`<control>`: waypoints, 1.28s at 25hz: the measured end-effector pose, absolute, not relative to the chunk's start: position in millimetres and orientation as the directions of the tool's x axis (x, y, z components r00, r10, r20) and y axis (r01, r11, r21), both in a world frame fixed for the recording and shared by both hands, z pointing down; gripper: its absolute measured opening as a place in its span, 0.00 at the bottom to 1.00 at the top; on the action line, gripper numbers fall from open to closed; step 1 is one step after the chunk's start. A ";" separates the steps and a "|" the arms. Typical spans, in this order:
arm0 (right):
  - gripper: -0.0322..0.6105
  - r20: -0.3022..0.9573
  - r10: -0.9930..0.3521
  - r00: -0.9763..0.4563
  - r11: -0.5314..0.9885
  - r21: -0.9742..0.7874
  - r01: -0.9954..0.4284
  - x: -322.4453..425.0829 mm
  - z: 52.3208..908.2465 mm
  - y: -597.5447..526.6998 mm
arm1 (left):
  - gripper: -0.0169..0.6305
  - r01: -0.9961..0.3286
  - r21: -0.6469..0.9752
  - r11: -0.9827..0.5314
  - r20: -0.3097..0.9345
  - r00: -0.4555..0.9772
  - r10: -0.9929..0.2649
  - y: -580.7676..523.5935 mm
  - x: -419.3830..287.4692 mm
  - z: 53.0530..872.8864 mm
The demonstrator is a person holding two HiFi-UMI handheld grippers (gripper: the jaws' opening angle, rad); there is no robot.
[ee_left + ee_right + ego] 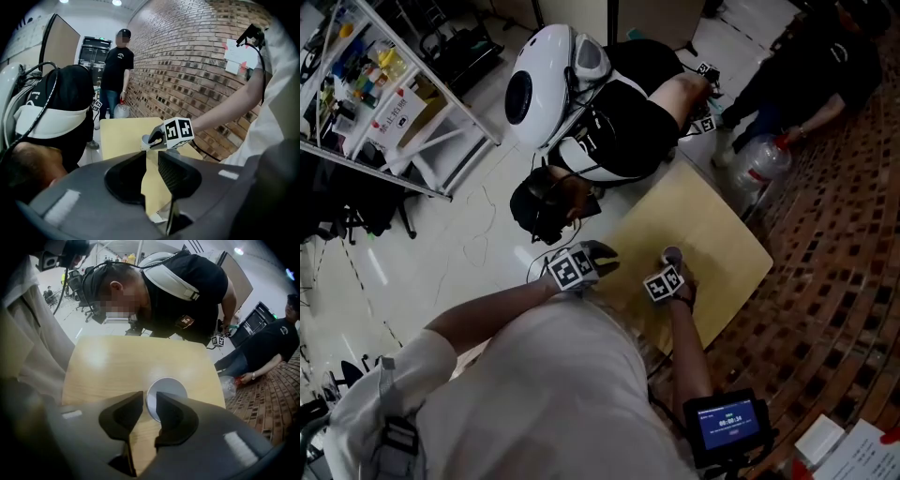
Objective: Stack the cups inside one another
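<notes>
A pale grey cup (672, 254) stands upright on the yellow wooden table (717, 234), near its front edge. My right gripper (673, 266) points steeply down at it. In the right gripper view the cup (170, 387) shows its round mouth, and my right gripper (150, 398) is shut on the near rim, one jaw on either side of the wall. The left gripper view shows the right gripper (153, 139) holding the cup (145, 139). My left gripper (606, 259) hovers to the cup's left, and my left gripper (151, 158) is open by a narrow gap with only table (121, 133) showing through.
A person in black (623, 117) leans over the table's far side beside a white rounded device (539, 80). Another person (811, 66) is by a clear plastic bottle (759, 161) on the brick-patterned floor. A shelf rack (389, 98) stands at the upper left.
</notes>
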State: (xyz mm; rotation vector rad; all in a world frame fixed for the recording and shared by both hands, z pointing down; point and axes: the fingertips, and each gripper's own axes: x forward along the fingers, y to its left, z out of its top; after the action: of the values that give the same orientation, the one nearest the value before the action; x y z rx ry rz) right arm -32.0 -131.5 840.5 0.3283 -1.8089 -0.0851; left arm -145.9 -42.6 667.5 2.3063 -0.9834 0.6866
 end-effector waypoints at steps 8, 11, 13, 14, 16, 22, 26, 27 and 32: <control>0.20 0.907 -0.311 -0.283 0.943 0.258 -0.211 -27.9 817.4 -125.4 | 0.07 -0.759 0.250 -0.601 0.631 0.599 -0.494 -53.5 -140.1 664.4; 0.20 0.919 -0.293 -0.262 0.951 0.252 -0.179 -26.5 829.8 -127.0 | 0.12 -0.760 0.275 -0.588 0.615 0.609 -0.500 -58.7 -135.1 659.9; 0.20 0.928 -0.283 -0.243 0.955 0.249 -0.160 -27.9 838.4 -127.7 | 0.15 -0.759 0.278 -0.588 0.616 0.611 -0.498 -57.6 -135.6 658.1; 0.20 0.932 -0.279 -0.232 0.957 0.248 -0.151 -28.4 842.4 -128.4 | 0.15 -0.761 0.277 -0.587 0.618 0.609 -0.497 -56.1 -137.2 657.7; 0.20 0.939 -0.274 -0.210 0.959 0.249 -0.136 -29.3 849.2 -130.6 | 0.16 -0.768 0.273 -0.579 0.626 0.599 -0.499 -52.7 -143.1 658.1; 0.09 0.942 -0.280 -0.186 0.957 0.258 -0.134 -23.2 861.9 -130.0 | 0.16 -0.798 0.273 -0.537 0.647 0.565 -0.512 -41.5 -159.1 669.8; 0.07 0.928 -0.307 -0.211 0.946 0.273 -0.174 -19.6 848.0 -130.3 | 0.16 -0.796 0.283 -0.536 0.648 0.570 -0.505 -40.1 -157.7 673.5; 0.07 0.920 -0.321 -0.224 0.942 0.284 -0.181 -22.8 841.4 -134.6 | 0.16 -0.795 0.280 -0.538 0.642 0.572 -0.511 -44.2 -158.4 671.4; 0.07 0.888 -0.376 -0.263 0.916 0.314 -0.250 -13.0 801.9 -130.5 | 0.16 -0.763 0.292 -0.576 0.626 0.608 -0.489 -48.9 -140.1 666.0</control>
State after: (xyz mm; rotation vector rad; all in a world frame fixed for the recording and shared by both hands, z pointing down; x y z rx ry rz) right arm -13.0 -130.5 801.9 0.4628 -1.8578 -0.1283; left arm -140.1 -48.9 666.0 2.2886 -0.9855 0.6644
